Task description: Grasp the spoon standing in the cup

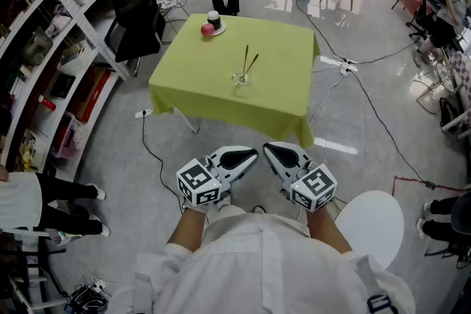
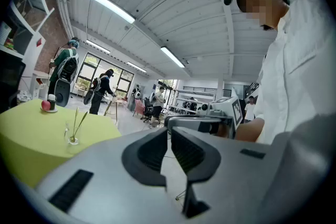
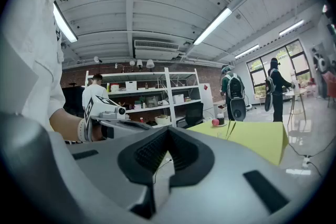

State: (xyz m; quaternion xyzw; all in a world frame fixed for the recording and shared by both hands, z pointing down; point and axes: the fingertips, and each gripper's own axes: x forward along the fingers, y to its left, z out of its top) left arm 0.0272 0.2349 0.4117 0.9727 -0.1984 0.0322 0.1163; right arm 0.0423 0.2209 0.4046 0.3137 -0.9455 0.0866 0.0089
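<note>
A small clear glass cup [image 1: 241,77] stands near the middle of the table with the yellow-green cloth [image 1: 280,92]. Two thin utensils lean in it; one is the spoon [image 1: 251,62]. Cup and spoon also show far off in the left gripper view, cup [image 2: 73,139] and spoon [image 2: 80,123]. In the right gripper view only the spoon [image 3: 228,126] can be made out. My left gripper [image 1: 254,153] and right gripper [image 1: 266,148] are held close to my body, well short of the table. Both are shut with nothing between the jaws, left gripper [image 2: 169,131], right gripper [image 3: 168,131].
A plate with a red apple [image 1: 207,29] and a dark cup [image 1: 214,17] sits at the table's far left corner. Shelving [image 1: 51,48] and a black chair [image 1: 136,18] line the left. Cables [image 1: 368,99] cross the floor on the right, near a white round stool [image 1: 372,220]. People stand behind the table.
</note>
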